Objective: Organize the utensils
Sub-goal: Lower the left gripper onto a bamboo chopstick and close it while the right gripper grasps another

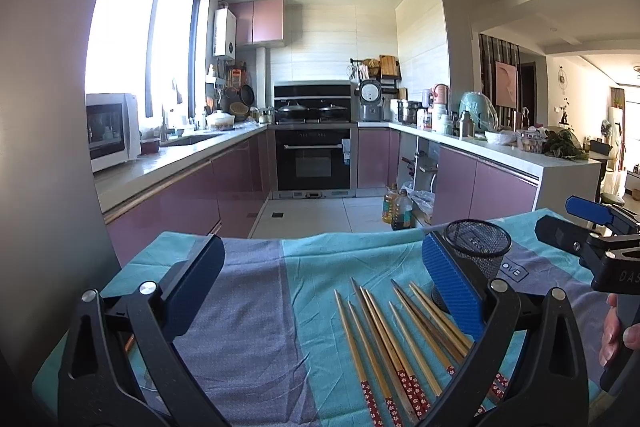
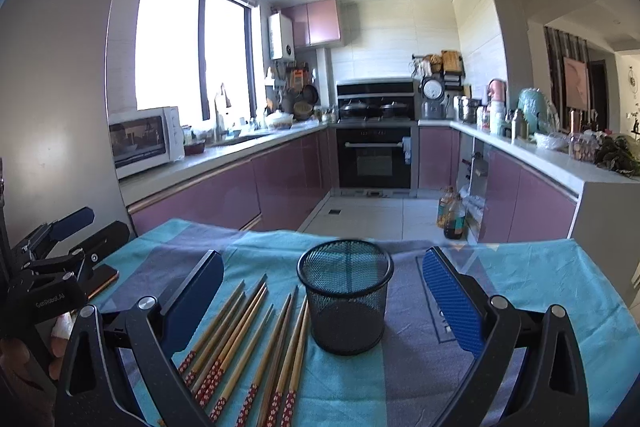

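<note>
Left wrist view shows the left gripper (image 1: 320, 291) with its jaws spread wide and nothing between them; its two blue pads frame the lower part of the frame. A row of bamboo chopsticks (image 1: 394, 343) with red flowered ends lies flat on the teal and grey cloth (image 1: 248, 307), in the lower centre-right of the frame, tips pointing toward the top. They sit inside the gap between the jaws but crowded toward the right-hand pad, and the outermost ones pass under that finger. A black mesh cup (image 1: 482, 247) stands upright just behind the right-hand pad, partly hidden by it. At the right edge the right gripper (image 1: 576, 227) reaches in, and a hand (image 1: 614, 331) shows below it.

Right wrist view shows the right gripper (image 2: 322, 301) likewise released, its jaws wide apart and empty. The mesh cup (image 2: 346, 297) stands upright in the middle of the frame, centred in the gap between the pads and touching neither. The chopsticks (image 2: 248, 343) lie to the cup's left, lower left of centre, fanning from beside the cup toward the left-hand pad. The left gripper (image 2: 86, 235) appears at the left edge, over the cloth (image 2: 540, 291).
</note>
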Motion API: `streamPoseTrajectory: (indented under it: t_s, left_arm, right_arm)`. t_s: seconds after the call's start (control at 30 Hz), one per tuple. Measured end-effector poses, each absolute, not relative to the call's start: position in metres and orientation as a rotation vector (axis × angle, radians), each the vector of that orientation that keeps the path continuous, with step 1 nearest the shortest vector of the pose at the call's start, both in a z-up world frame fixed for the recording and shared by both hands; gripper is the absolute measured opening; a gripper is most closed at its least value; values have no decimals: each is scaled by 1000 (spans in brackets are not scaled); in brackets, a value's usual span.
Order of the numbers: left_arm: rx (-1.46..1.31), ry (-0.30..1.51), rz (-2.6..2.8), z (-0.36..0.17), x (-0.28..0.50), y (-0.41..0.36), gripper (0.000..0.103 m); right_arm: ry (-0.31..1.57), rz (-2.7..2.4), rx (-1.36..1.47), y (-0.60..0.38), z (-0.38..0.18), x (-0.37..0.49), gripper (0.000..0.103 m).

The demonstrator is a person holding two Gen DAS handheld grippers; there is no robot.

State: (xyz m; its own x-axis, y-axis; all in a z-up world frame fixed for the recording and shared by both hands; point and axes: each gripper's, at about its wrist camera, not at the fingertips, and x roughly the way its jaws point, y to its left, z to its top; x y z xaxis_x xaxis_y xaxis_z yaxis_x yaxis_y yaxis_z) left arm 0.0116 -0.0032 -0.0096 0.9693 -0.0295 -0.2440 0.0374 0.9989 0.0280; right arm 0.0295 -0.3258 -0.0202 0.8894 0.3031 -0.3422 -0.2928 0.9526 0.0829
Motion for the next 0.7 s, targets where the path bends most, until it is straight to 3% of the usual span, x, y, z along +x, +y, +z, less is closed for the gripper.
streamPoseTrajectory:
  t_s: [0.17,0.3,0.57,0.7]
  left_arm:
    - [41,366,-65,-27,32,1,96]
    - [57,479,-102,-48,49,3,86]
    - [87,677,-161,-91,88,2,69]
    - [104,756,-185,-110,105,-4,60]
  right_arm:
    - [510,311,-18,-318,-43,47,96]
    - [637,330,-67,-304,-67,62,94]
    - [789,369,-86,-285,-93,82,66]
    - [850,357,-86,-283,-103,92,47]
